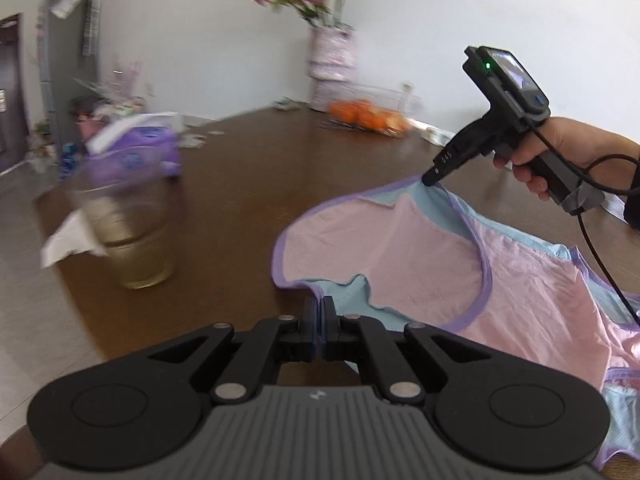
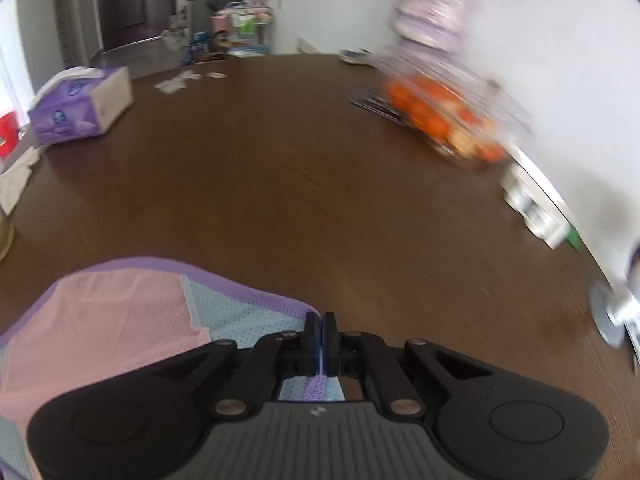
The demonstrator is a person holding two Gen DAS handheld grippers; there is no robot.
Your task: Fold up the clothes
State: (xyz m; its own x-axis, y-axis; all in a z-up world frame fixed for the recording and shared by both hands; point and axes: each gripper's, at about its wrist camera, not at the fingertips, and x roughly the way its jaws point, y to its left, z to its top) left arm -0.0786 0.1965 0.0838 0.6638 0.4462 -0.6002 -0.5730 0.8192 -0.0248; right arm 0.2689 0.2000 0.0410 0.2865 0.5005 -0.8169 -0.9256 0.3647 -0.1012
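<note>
Table (image 2: 280, 168) centre clear (glass (image 1: 128, 232) flanks left).

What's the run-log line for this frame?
left tongs: shut on garment edge | right tongs: shut on garment trim | garment: stretched between both over table | fold: not yet done

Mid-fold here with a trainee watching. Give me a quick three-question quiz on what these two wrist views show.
1. True or false: both grippers are shut on the garment.
2. Which stands nearest the left gripper? A) tissue box B) glass cup C) oranges
3. What colour is the trim clamped in the right gripper?

Key:
1. True; each pinches a different spot on its edge.
2. B
3. Purple.
</note>
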